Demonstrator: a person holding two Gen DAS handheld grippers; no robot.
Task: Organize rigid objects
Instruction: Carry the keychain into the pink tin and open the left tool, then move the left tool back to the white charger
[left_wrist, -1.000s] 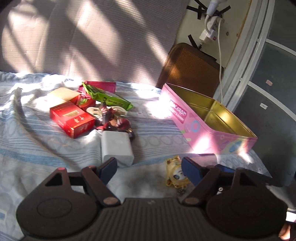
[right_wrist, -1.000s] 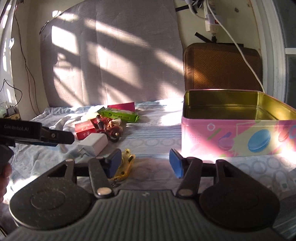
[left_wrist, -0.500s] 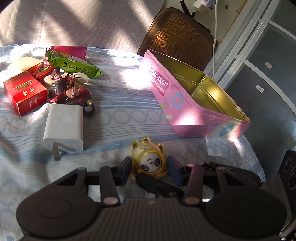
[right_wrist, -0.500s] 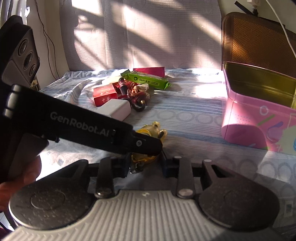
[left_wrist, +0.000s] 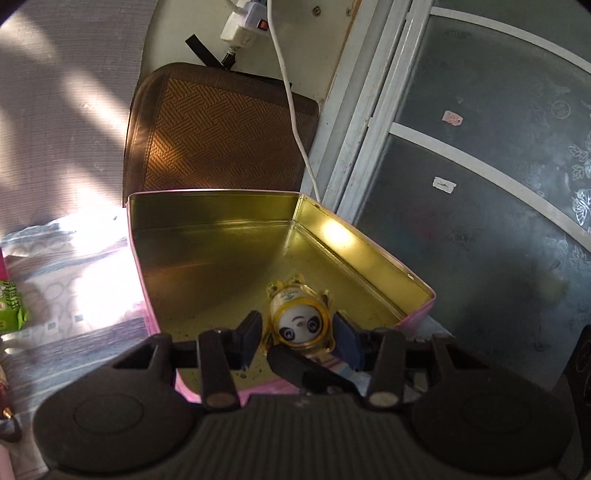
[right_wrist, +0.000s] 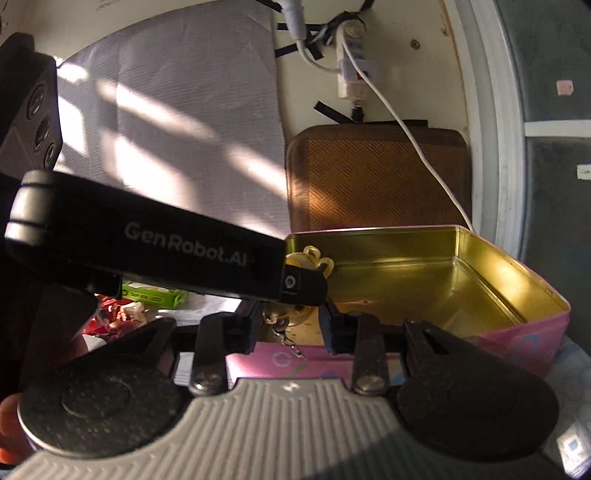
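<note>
Left gripper (left_wrist: 298, 338) is clamped on the panda charm (left_wrist: 300, 322): clear yellow shell, white face, black eye patches, held over the pink tin (left_wrist: 221, 214) with its gold lining, toward six o'clock. Right gripper (right_wrist: 290, 321) flanks the same charm (right_wrist: 310, 260); whether its pads touch, I cannot tell.

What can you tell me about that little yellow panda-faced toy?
The panda toy is a small, see-through yellow plastic charm with a white panda face, dark eye patches and small ears. It faces the left camera, pinched between the fingers of both grippers over the open pink tin. A small metal chain dangles beneath it.
</note>
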